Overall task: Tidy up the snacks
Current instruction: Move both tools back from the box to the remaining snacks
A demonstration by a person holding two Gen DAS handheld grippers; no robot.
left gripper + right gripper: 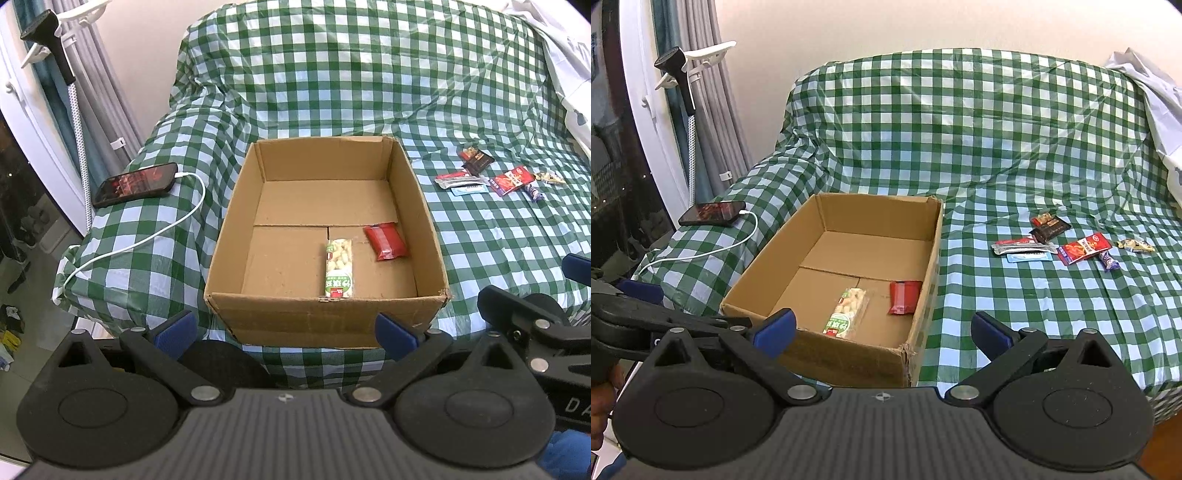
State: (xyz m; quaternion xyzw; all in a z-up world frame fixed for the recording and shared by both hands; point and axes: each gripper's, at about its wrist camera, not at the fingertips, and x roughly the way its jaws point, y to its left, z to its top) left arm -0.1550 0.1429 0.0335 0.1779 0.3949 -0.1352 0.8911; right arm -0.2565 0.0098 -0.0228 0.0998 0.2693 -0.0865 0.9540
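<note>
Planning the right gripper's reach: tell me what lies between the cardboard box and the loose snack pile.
Only bare checked cloth lies between the cardboard box and the snack pile; the right wrist view shows that stretch most plainly.

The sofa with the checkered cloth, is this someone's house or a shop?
Most likely someone's home, a living room. A sofa draped in a green checked cover, curtains by the window, and a phone charging on the armrest all point that way. A cardboard box sits on the seat.
</note>
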